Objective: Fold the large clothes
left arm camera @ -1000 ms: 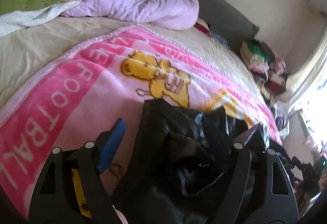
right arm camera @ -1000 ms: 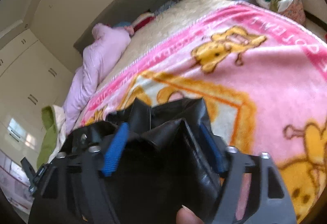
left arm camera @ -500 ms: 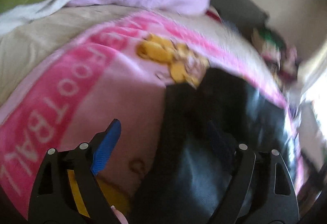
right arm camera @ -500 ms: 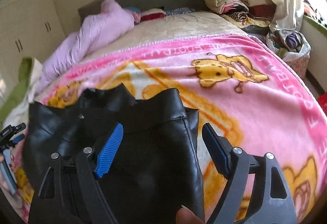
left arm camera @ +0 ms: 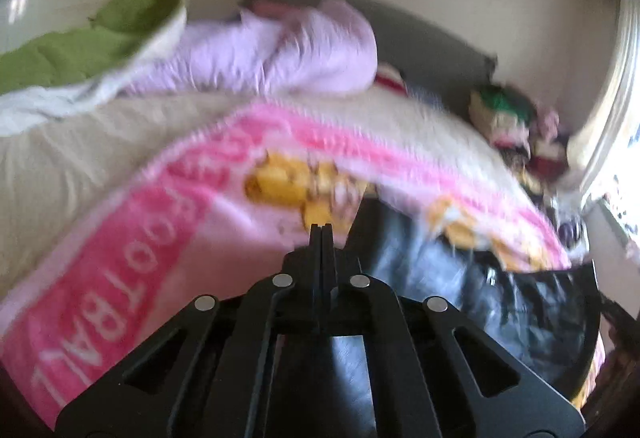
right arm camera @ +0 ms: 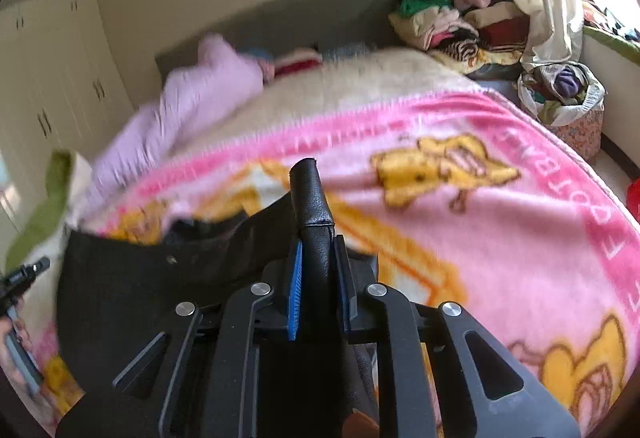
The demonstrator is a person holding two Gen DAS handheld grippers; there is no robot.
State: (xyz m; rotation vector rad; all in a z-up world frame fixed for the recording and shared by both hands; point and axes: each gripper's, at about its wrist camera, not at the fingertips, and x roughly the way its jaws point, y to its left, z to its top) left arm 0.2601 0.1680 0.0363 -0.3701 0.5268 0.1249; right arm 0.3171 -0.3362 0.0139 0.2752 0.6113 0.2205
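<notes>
A black leather-like garment (left arm camera: 460, 278) lies on a pink cartoon blanket (left arm camera: 140, 238) that covers the bed. My left gripper (left arm camera: 322, 234) is shut, and the garment's edge rises just right of its tips. I see no cloth between its fingers. In the right wrist view the garment (right arm camera: 140, 298) spreads to the left. A folded ridge of it stands up between the blue pads (right arm camera: 295, 290) of my right gripper (right arm camera: 318, 254). The right jaws are closing and press on that ridge. The left gripper (right arm camera: 38, 265) shows at the far left edge.
A lilac duvet (left arm camera: 300, 50) and a green and white quilt (left arm camera: 80, 46) lie at the bed's head. A pile of clothes (right arm camera: 452, 22) and a full bag (right arm camera: 564, 94) sit beside the bed on the right. Wardrobe doors (right arm camera: 48, 78) line the left wall.
Both grippers went from wide open to closed. The right one has pinched a fold of the black garment. The garment now lies flatter and wider on the blanket, and both views have shifted.
</notes>
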